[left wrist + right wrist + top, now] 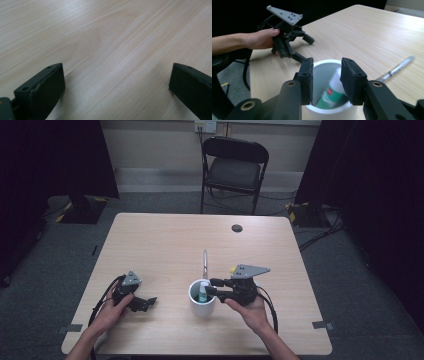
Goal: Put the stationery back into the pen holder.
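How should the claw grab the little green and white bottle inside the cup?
Probably by its white cap end, coming straight down from above. The bottle leans inside the white cup with that end pointing up toward the rim, and the cup's wall blocks every sideways way in. The right claw already hangs over the opening, jaws apart.

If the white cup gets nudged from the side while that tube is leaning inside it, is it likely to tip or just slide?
The white cup looks squat and wide-based, so it would probably slide on the smooth table rather than tip. The tube leans on the inner wall, so it may shift or rattle. The pen lying flat beyond it could roll if bumped.
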The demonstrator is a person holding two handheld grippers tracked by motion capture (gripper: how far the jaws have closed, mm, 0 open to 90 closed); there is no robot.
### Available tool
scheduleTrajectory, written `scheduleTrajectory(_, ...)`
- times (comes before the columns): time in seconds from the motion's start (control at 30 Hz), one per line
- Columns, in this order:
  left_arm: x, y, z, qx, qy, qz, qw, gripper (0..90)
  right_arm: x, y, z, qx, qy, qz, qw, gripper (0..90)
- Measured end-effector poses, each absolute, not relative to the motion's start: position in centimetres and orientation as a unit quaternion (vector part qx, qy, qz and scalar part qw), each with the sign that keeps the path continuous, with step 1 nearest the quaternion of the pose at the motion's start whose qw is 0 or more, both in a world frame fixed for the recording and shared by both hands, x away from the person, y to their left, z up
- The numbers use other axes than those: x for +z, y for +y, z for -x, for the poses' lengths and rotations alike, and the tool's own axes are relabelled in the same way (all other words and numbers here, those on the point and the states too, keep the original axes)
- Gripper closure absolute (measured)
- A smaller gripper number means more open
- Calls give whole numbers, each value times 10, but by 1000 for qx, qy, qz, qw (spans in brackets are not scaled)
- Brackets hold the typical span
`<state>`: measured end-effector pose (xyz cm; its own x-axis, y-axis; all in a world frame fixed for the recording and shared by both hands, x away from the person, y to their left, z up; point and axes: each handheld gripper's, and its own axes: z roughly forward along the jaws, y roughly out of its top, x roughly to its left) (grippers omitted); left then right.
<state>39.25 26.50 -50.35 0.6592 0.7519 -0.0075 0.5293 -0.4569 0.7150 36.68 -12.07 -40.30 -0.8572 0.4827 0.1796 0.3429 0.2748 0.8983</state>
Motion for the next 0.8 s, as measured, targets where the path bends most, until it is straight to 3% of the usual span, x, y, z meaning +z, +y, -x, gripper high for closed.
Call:
scheduleTrajectory(0.57, -503, 265, -392, 157, 382, -839, 355, 0, -396, -160, -386, 542, 780, -302, 84, 636)
scheduleTrajectory(0.8, -503, 265, -392, 157, 382, -839, 355, 0, -415, -184, -403, 510, 784, -339, 104, 631)
